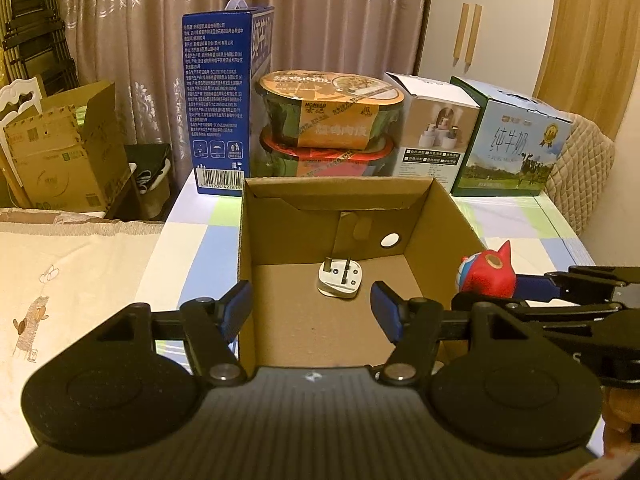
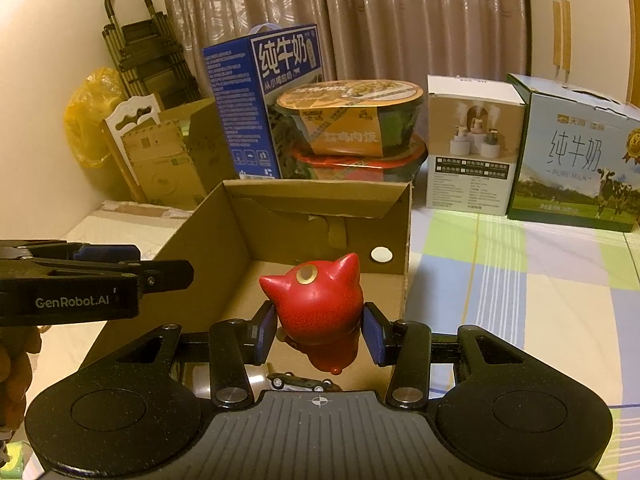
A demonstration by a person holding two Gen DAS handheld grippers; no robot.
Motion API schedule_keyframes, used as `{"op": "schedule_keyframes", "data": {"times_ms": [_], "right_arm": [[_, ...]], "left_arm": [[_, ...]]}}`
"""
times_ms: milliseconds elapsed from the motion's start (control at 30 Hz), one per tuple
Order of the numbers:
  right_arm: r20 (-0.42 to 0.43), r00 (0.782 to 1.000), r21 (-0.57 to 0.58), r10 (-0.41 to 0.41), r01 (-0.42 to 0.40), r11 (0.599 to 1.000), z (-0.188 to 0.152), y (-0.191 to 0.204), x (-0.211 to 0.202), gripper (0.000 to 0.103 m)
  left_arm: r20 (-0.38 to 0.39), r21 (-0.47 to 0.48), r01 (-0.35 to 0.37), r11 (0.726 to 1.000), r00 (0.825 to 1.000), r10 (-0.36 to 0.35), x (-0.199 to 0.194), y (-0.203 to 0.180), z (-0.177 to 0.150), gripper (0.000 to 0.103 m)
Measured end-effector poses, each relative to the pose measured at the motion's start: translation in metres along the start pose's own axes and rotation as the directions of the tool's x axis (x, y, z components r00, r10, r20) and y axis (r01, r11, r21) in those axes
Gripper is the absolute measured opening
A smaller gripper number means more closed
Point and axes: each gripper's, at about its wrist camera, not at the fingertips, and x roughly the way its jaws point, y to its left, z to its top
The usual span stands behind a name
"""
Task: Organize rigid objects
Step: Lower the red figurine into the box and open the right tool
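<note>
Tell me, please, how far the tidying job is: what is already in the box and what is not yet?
Done: a white plug lies on the floor of the cardboard box, and the left tool above it is open and empty. In hand: the right tool grips a red toy over the box, not released yet. Left: dropping the toy; a small toy car shows under it.

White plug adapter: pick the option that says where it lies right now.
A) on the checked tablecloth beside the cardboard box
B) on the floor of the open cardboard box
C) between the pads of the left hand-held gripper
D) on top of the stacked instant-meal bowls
B: the white plug adapter lies prongs-up on the floor of the open cardboard box, beyond the open left hand-held gripper.
</note>
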Motion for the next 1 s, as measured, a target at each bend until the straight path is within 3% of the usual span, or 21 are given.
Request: {"op": "schedule_keyframes", "data": {"times_ms": [1000], "right_arm": [[-0.013,1.0,0.031,0.001,0.0,1.0,0.0064,-0.0054,0.01,0.043]], "left_arm": [[0.003,0.009,-0.002,1.0,1.0,0.002,-0.0019,0.0041,0.0008,0.061]]}}
